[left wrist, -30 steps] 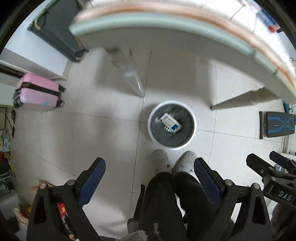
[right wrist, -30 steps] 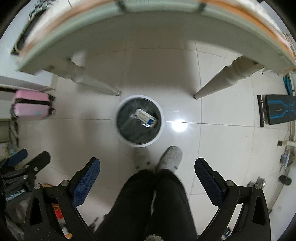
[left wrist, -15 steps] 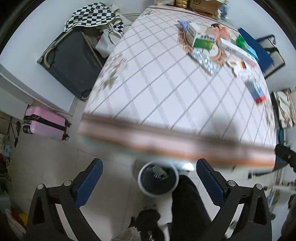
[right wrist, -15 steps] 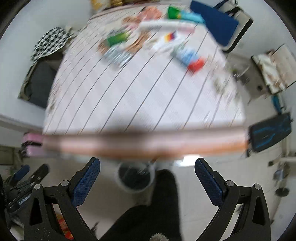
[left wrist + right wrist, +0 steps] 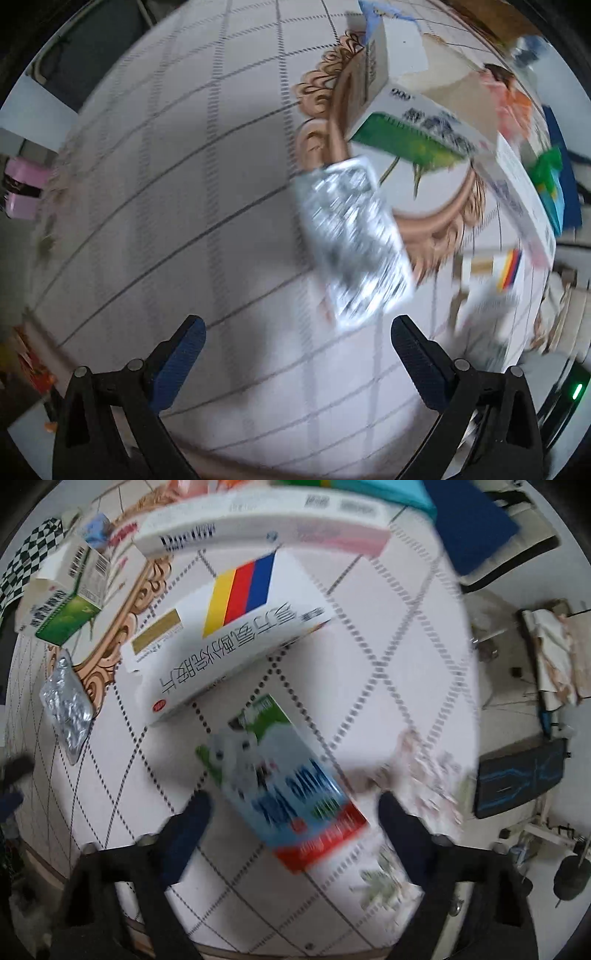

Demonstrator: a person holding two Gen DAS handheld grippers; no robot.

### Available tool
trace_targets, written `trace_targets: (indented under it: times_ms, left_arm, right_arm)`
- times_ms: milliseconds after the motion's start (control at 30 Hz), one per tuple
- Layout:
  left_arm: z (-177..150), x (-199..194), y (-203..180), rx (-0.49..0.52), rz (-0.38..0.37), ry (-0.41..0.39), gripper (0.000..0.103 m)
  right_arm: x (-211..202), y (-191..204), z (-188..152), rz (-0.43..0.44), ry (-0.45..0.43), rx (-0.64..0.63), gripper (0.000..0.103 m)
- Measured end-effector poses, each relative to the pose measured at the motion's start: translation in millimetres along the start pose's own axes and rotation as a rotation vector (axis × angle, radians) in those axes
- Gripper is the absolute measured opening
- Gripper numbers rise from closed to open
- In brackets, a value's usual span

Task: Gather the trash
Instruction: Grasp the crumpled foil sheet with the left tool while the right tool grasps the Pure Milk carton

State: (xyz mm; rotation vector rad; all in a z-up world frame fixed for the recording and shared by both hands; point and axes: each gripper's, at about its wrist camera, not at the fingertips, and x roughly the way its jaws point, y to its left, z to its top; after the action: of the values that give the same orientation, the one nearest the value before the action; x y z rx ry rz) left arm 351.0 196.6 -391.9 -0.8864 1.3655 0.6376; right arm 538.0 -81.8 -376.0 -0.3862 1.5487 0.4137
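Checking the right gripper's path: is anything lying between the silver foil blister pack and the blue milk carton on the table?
In the right wrist view, only bare checked tablecloth separates the silver foil blister pack from the blue milk carton.

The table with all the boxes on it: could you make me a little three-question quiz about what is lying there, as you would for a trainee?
1. True or false: the left gripper holds the silver blister pack.
2. Which item lies nearest the right gripper? A) the blue and white carton B) a glass bottle C) a spoon
3. Fill in: the white box beyond that carton bears stripes of yellow, red and ____.

Key
1. False: its jaws stand apart and empty, the pack lying on the tablecloth ahead.
2. A. The jaws, just closing, do not visibly press on it.
3. Blue.
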Motion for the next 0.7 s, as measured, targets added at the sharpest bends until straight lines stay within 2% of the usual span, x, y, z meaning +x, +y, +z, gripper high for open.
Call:
trace_targets:
  times_ms: [67,133,200,233,300,333,400,433,533,567,633,700]
  left_arm:
    - [15,11,-10,-0.029,-0.001,0.018,0.102]
    - [26,18,-17,-0.055,0.000,0.020,0.095]
    - [32,26,-24,-0.056,0.036,0.028,0.077]
    - [32,27,-28,-0.048,0.062,0.025,0.077]
    - [26,29,-38,0.018,0.124,0.005,0.076]
    - [21,29,-42,0.052,0.129,-0.014,0.074]
    - [6,27,-44,0.141,0.131,-0.036,0.059]
    - [-3,27,-45,0.201,0.135,-0.025,0.057]
    - [-33,31,-43,0.353,0.151,0.029,0.060]
    - [-41,31,-39,0.365,0.158,0.028,0.060]
    - [-44,29,-29,0.331,0.122,0.014,0.061]
    - [-43,30,-27,0.295,0.118,0.014,0.063]
  right_arm:
    - [4,-3,6,0.035,-0.003,0.029,0.071]
    - [3,-9,11,0.059,-0.009,0.078,0.066]
    - [3,-15,19,0.067,-0.018,0.127,0.063]
    - [2,-19,23,0.074,-0.016,0.144,0.062]
    - [3,-18,28,0.066,-0.008,0.147,0.062]
    - [3,-18,30,0.058,-0.006,0.141,0.061]
    - [3,-17,32,0.044,0.002,0.125,0.060]
    - [3,-16,31,0.039,0.010,0.123,0.060]
    - [7,-15,23,0.024,0.060,0.116,0.060]
    - [9,-14,19,0.013,0.080,0.113,0.059]
    - [14,-13,15,0.020,0.102,0.116,0.060]
    - [14,-10,18,-0.002,0.090,0.107,0.061]
